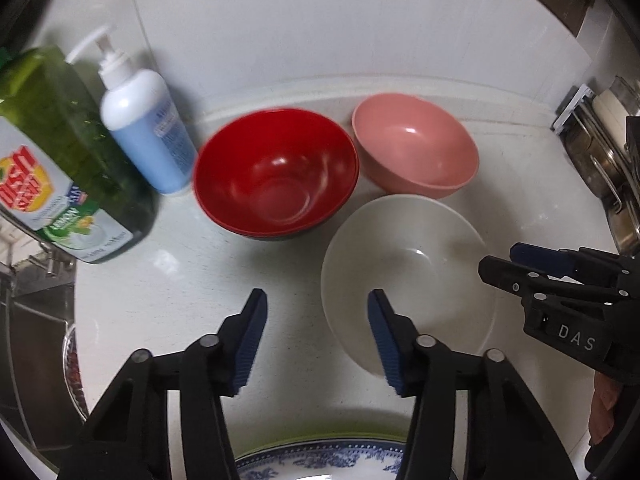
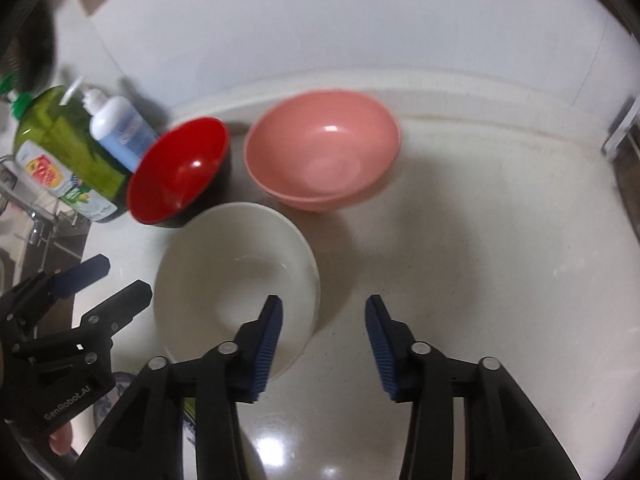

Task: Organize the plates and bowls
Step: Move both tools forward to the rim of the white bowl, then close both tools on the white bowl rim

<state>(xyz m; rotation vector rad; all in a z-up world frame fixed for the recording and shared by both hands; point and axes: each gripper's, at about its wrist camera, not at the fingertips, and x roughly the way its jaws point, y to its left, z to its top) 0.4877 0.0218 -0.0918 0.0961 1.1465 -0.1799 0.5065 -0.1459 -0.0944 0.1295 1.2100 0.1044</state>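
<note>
Three bowls stand on the pale counter: a red bowl [image 1: 276,176] [image 2: 180,172], a pink bowl [image 1: 416,148] [image 2: 320,152] and, nearest, a white bowl [image 1: 408,280] [image 2: 236,280]. My left gripper [image 1: 317,294] [image 2: 125,274] is open, and the white bowl's left rim lies between its blue pads without touching them. On the other side my right gripper [image 2: 324,298] [image 1: 500,256] is open astride the right rim, one finger over the bowl's inside. A blue-patterned plate [image 1: 320,460] lies under the left gripper at the counter's front.
A green dish-soap bottle [image 1: 60,152] and a white-and-blue pump bottle [image 1: 148,136] stand at the left beside the red bowl. A sink [image 1: 32,320] drops off further left. Metal pots in a rack [image 1: 600,152] are at the right. A white wall backs the counter.
</note>
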